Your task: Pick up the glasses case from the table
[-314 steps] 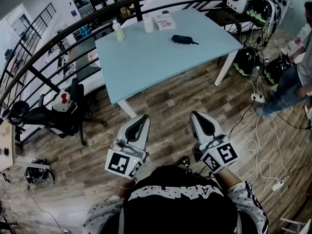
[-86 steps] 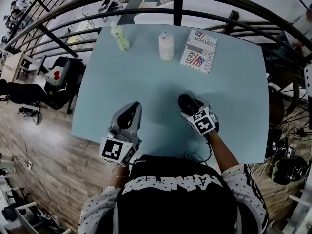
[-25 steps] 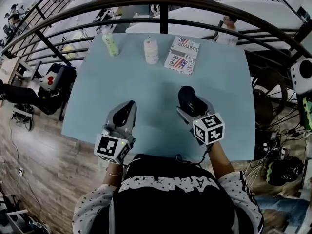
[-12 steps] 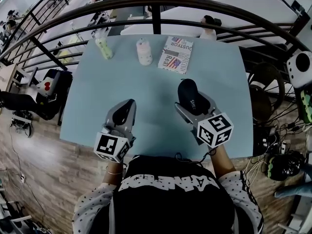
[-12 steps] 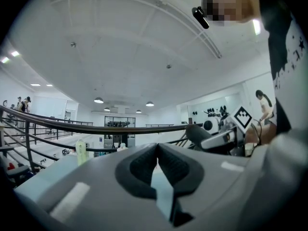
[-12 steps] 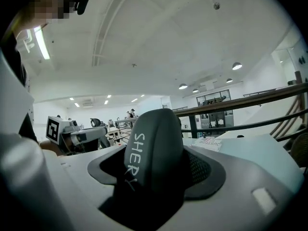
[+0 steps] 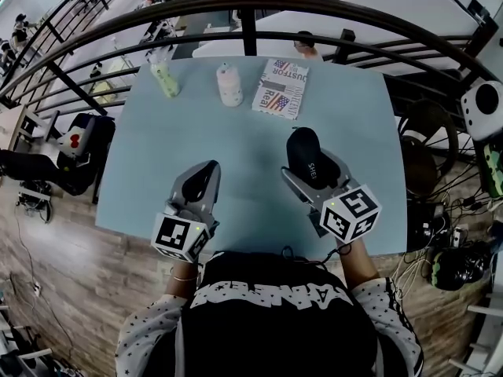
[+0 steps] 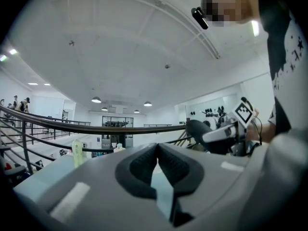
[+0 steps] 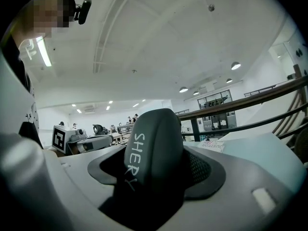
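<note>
Above the near half of the pale-blue table (image 7: 157,155), the right gripper (image 7: 308,167) is clamping the dark glasses case (image 9: 154,143) between its jaws, with the case's end projecting beyond them. The left gripper (image 7: 200,185) is hovering alongside, its jaws pressed together on nothing. Two bottles (image 7: 229,86) and a booklet (image 7: 281,89) are sitting near the far edge.

head: steeply down over table (image 7: 157,155) | both gripper views: close behind jaws, facing railing (image 7: 249,30) | shared: railing
</note>
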`<control>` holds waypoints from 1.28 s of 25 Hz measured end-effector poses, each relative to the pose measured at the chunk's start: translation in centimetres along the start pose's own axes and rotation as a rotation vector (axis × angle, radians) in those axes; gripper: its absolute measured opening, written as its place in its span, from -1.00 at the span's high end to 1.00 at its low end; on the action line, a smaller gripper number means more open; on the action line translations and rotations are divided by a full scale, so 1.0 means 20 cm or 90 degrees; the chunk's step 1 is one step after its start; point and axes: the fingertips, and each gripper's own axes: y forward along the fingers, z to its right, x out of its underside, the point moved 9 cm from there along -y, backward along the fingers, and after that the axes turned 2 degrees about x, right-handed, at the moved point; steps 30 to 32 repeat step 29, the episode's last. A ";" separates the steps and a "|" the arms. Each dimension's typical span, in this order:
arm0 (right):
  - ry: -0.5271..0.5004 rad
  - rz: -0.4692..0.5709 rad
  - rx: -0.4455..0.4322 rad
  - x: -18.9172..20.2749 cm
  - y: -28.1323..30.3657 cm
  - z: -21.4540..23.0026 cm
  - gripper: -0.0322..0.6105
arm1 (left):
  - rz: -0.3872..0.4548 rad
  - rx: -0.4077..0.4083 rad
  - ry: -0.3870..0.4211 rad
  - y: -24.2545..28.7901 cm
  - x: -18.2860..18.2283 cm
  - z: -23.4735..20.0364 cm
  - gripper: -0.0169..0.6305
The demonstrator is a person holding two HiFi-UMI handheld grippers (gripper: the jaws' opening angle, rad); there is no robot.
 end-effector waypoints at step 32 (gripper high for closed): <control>0.005 0.001 -0.015 0.02 0.00 -0.02 -0.24 | -0.005 -0.010 0.004 -0.03 -0.01 0.01 0.95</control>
